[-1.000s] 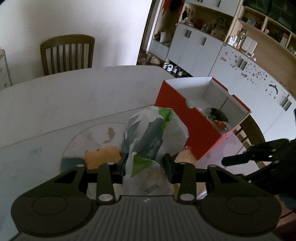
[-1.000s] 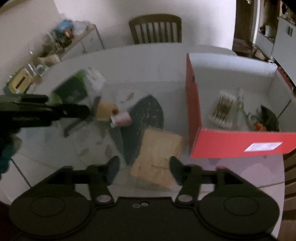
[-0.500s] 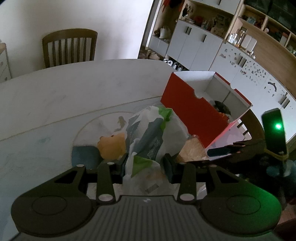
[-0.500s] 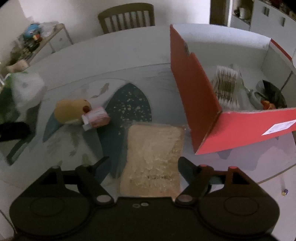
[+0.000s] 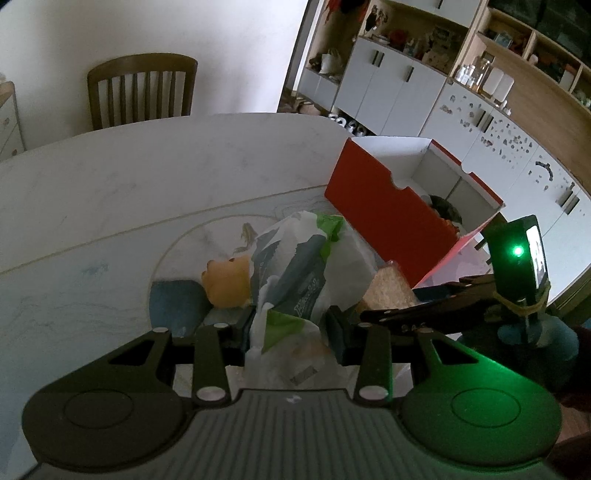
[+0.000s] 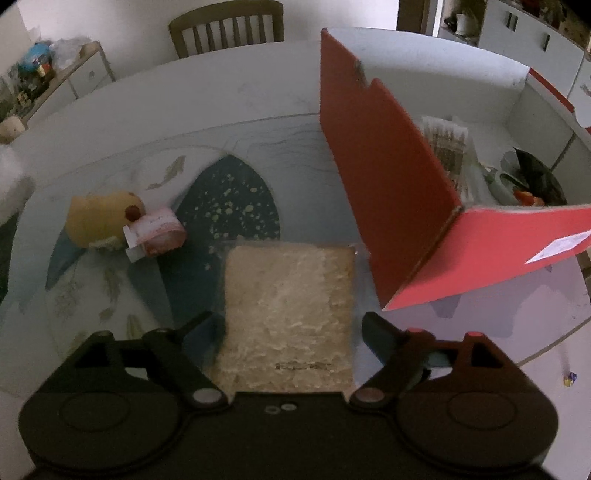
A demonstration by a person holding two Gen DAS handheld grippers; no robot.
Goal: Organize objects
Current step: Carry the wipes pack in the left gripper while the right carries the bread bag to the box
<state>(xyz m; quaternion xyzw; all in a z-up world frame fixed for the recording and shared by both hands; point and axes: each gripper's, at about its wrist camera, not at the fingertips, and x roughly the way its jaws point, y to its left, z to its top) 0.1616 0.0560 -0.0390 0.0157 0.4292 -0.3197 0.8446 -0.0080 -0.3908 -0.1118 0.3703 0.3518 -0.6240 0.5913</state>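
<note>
My left gripper (image 5: pixel 291 328) is shut on a white and green plastic bag (image 5: pixel 306 266) and holds it above the table. My right gripper (image 6: pixel 288 325) is open, its fingers on either side of a flat clear packet of beige grains (image 6: pixel 288 302) lying on the table; the packet also shows in the left wrist view (image 5: pixel 388 291). A red box with a white inside (image 6: pixel 384 158) stands open to the right, holding several items. A yellow plush toy (image 6: pixel 99 218) and a pink roll (image 6: pixel 159 232) lie at the left.
The round white table has a patterned mat (image 6: pixel 229 199) under glass. A wooden chair (image 6: pixel 225 26) stands at the far side. White cabinets and shelves (image 5: pixel 424 81) line the right wall. A side cabinet with clutter (image 6: pixel 48 74) stands at the far left.
My right gripper has moved down and forward to straddle the grain packet, and opened wider. My left gripper has kept hold of the bag and drifted slightly.
</note>
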